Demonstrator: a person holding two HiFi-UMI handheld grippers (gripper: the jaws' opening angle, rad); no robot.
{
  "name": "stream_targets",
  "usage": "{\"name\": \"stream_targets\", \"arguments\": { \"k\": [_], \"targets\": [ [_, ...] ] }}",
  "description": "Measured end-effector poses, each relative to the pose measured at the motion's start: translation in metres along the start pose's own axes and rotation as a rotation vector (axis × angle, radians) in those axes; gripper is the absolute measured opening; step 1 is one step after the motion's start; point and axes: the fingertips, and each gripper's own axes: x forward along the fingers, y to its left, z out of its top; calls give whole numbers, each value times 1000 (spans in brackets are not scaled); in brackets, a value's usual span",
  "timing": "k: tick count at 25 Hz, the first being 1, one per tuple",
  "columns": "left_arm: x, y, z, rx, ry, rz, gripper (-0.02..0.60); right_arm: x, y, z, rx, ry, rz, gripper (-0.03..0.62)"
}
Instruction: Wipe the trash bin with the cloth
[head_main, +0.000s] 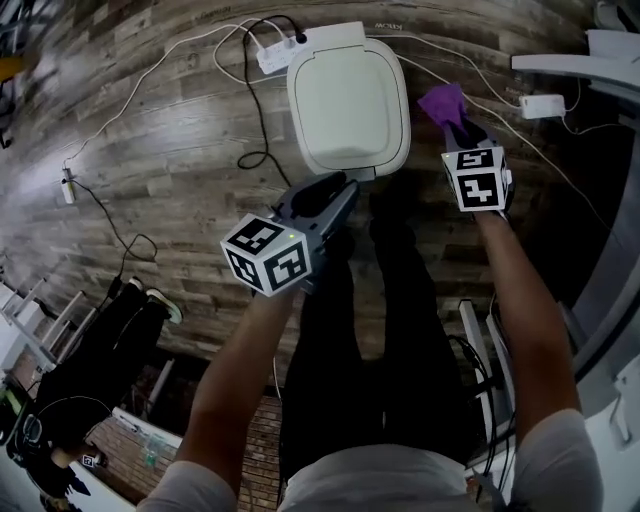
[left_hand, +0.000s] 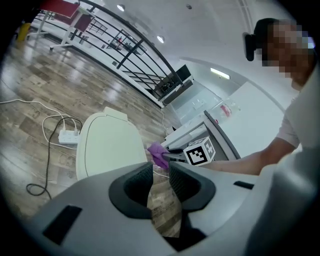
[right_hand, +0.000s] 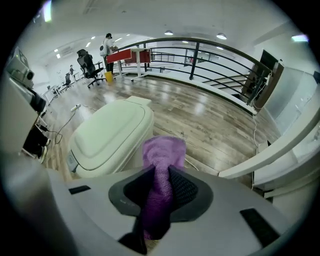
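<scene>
The white trash bin (head_main: 348, 100) stands on the wood floor with its lid down; it also shows in the left gripper view (left_hand: 107, 145) and the right gripper view (right_hand: 112, 135). My right gripper (head_main: 462, 128) is just right of the bin, shut on the purple cloth (head_main: 443, 103), which sticks out past its tips (right_hand: 162, 155). From the left gripper view the cloth (left_hand: 158, 154) hangs beside the bin's right side. My left gripper (head_main: 335, 192) hovers at the bin's near edge. Its jaws stand a little apart (left_hand: 160, 172) with only floor between them.
A white power strip (head_main: 275, 52) with black and white cables lies left of and behind the bin. A second adapter (head_main: 543, 104) lies to the right, near white desk legs (head_main: 600, 50). A black railing (right_hand: 200, 55) bounds the floor beyond.
</scene>
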Motion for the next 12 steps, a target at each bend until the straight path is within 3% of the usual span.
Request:
{"name": "stream_targets", "arguments": {
  "k": [5,12],
  "targets": [
    [-18,22,-15,6,36,13,101,-15,11,7,49,-55,-26,87],
    [-44,37,-22,9,42,1,101,-31,102,37,33,-135,81,87]
  ]
}}
